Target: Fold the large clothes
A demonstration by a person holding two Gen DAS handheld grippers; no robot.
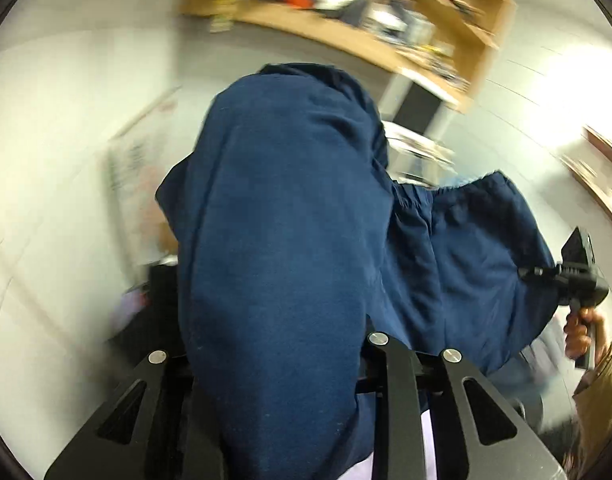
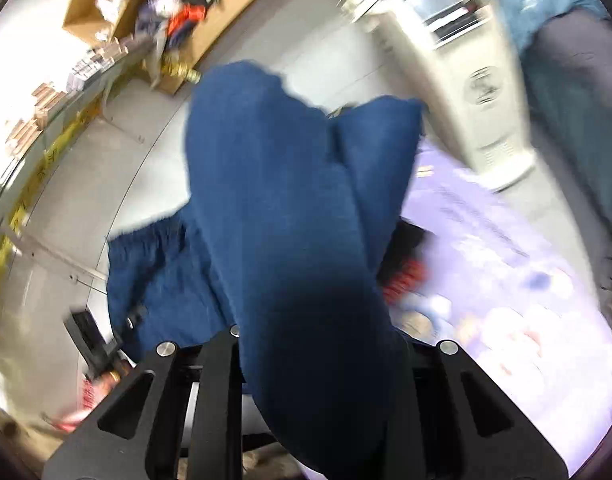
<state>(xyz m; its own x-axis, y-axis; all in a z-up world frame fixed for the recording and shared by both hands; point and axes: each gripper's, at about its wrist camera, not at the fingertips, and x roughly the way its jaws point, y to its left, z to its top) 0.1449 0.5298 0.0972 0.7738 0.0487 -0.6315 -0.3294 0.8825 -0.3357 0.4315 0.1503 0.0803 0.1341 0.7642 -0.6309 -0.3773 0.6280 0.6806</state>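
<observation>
A large navy blue garment (image 1: 290,208) with a gathered elastic edge (image 1: 446,192) hangs in the air between both grippers. In the left wrist view it drapes over my left gripper (image 1: 282,340) and hides the fingertips. The right gripper (image 1: 526,271) shows at the right, pinched on the cloth's far edge, with a person's hand (image 1: 582,332) on its handle. In the right wrist view the same garment (image 2: 290,220) covers my right gripper (image 2: 318,336). The left gripper (image 2: 132,318) is clamped on the cloth at lower left.
A wooden shelf (image 1: 426,40) crammed with items runs along the wall. A white machine with a screen (image 2: 458,60) stands at the back. Below lies a lavender patterned table cover (image 2: 506,280), with a red and black item (image 2: 402,280) near the cloth. The views are motion-blurred.
</observation>
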